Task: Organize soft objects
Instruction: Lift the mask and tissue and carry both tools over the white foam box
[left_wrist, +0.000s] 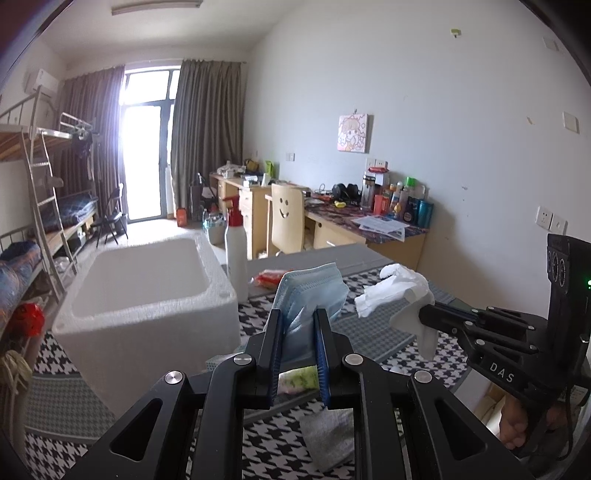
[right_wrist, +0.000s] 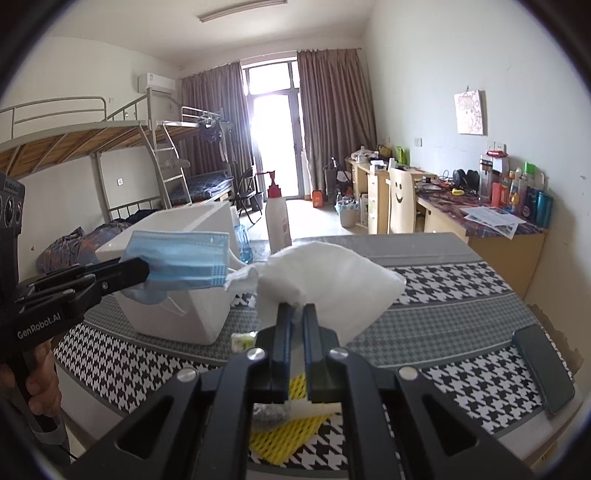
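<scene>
My left gripper (left_wrist: 298, 325) is clamped tight on one blue surgical mask (left_wrist: 314, 295), folded bundle sticking up past the pads, held clear of the table so it can go over the box wall. My right gripper (right_wrist: 295, 314) is pinched fully closed on one white tissue (right_wrist: 325, 284), crumpled and puffed out above the jaws, a corner drooping. Both are lifted off the houndstooth tablecloth (right_wrist: 461, 295), my guess so nothing drags.

White foam box (left_wrist: 147, 291) sits at 10 o'clock in the left wrist view, open top, looks empty; likely the drop spot, hence both hands angled toward it. Pump bottle (left_wrist: 236, 251) stands upright just beside the box's far right corner, at 11 o'clock of the mask.

Counts:
- masks 1
- tissues 1
- foam box 1
- pump bottle 1
- yellow foam net (right_wrist: 284, 439) 1, on the table at 6 o'clock under my right jaws
- small greenish packet (left_wrist: 299, 380) 1
- grey cloth (left_wrist: 328, 435) 1
- red packet (left_wrist: 267, 277) 1, behind the mask
- dark phone-like slab (right_wrist: 543, 369) 1, at 4 o'clock
</scene>
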